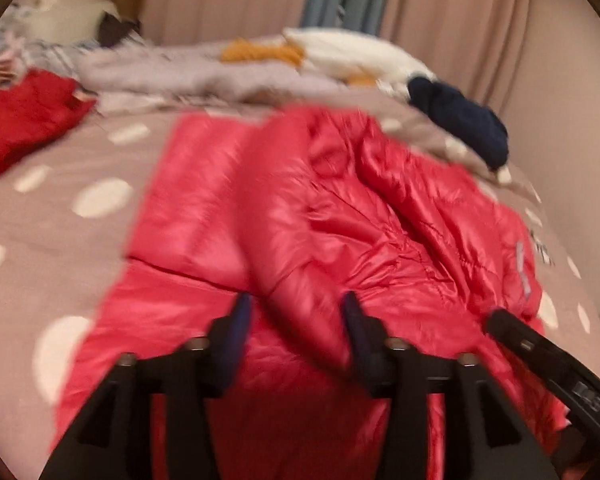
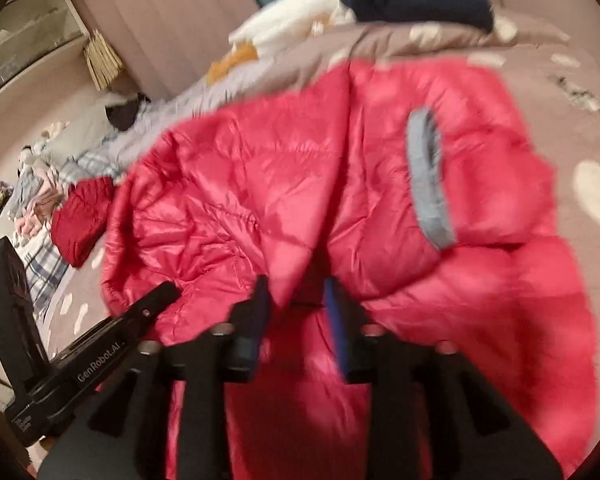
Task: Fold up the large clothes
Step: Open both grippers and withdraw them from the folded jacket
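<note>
Meanwhile the red jacket (image 1: 340, 216) lay spread on the dotted bedspread (image 1: 60, 216), its sleeve with a grey cuff (image 2: 428, 180) folded across. Both the left gripper (image 1: 296, 320) and the right gripper (image 2: 296, 300) stood with fingers apart, jacket folds between them, neither visibly pinched

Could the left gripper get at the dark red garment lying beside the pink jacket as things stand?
Probably yes. The left gripper stands open over the pink jacket, and the dark red garment lies uncovered on the spotted bedcover to its far left, with only bare cover between.
</note>
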